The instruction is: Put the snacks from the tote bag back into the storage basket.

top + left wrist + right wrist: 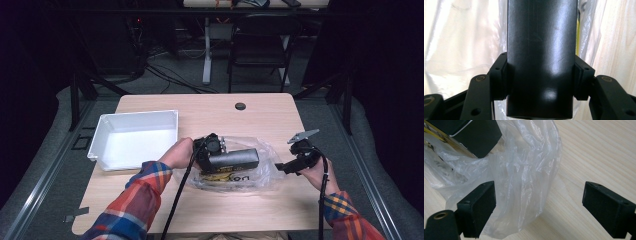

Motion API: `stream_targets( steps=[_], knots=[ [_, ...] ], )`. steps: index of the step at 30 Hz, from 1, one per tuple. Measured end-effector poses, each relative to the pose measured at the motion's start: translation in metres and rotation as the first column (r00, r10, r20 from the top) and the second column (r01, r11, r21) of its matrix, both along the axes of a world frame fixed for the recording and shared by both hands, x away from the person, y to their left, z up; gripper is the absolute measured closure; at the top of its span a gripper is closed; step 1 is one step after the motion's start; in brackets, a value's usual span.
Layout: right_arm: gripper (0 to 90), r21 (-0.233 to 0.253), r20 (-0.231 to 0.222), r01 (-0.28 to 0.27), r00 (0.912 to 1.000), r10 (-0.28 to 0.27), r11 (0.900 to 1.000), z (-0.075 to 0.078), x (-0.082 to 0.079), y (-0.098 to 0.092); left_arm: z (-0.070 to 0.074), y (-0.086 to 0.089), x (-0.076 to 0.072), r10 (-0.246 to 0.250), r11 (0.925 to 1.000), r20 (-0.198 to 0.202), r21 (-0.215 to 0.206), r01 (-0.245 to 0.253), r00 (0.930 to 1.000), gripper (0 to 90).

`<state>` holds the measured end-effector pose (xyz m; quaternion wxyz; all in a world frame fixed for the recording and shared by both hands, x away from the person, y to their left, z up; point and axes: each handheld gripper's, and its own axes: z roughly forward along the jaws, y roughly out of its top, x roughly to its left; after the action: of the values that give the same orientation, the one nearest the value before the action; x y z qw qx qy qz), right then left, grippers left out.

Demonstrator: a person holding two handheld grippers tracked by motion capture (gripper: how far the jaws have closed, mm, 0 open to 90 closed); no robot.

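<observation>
Presently, findings at this moment, all places given relative to the clear plastic bag (pixel 235 172):

Landmark: the clear plastic bag lies crumpled on the wooden table (pixel 210 112), near the person's edge and about midway across it; yellow-and-black printed packaging shows through the film beneath the box.

Black box (pixel 234 160): long, dark, rectangular; it lies lengthwise over the bag's upper middle, its far end reaching toward the bag's right side. In the right gripper view one end of the box (pixel 471 135) stands at the bag's mouth, with loose film (pixel 524 175) bunched just below it.

Left gripper (pixel 212 150): at the bag's left end, held by the left hand (pixel 177 152). In the left gripper view both jaws press flat against the two long sides of the box (pixel 541 57); clamped on it, no gap visible at either pad.

Right gripper (pixel 286 167): just off the bag's right edge, held by the right hand (pixel 315 175). In the right gripper view its jaws stand wide apart; the left pad (pixel 477 207) overlaps a fold of the bag, the other sits over bare wood. Whether that pad touches the film cannot be told.

White tray (pixel 102 135): well to the bag's left, apart from it.

Black round cap (pixel 240 106): beyond the bag, near the table's far edge.

Sleeves: plaid (pixel 140 195), entering from the near side of the bag.
</observation>
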<state>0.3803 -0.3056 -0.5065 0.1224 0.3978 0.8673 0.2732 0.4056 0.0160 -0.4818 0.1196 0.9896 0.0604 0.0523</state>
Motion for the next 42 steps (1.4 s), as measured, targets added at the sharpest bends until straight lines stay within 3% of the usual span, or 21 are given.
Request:
stream_targets(
  steps=[22, 33, 42],
  knots=[
    [10.9, 0.006, -0.007, 0.005, 1.0000, -0.005, 1.000, -0.003, 0.001, 0.000, 0.045, 0.010, 0.002, -0.030, 0.9993, 0.047, -0.022, 0.031, 0.9984, 43.6],
    [10.9, -0.001, -0.009, 0.009, 0.9999, -0.009, 1.000, -0.004, -0.001, -0.001, 0.073, 0.020, 0.005, -0.012, 0.9990, 0.099, -0.042, 0.016, 0.9951, 43.6],
    [10.9, -0.005, -0.015, 0.013, 0.9998, -0.013, 1.000, -0.006, -0.001, -0.003, 0.090, 0.038, 0.012, 0.019, 0.9989, 0.114, -0.045, -0.014, 0.9933, 43.5]
  ],
)
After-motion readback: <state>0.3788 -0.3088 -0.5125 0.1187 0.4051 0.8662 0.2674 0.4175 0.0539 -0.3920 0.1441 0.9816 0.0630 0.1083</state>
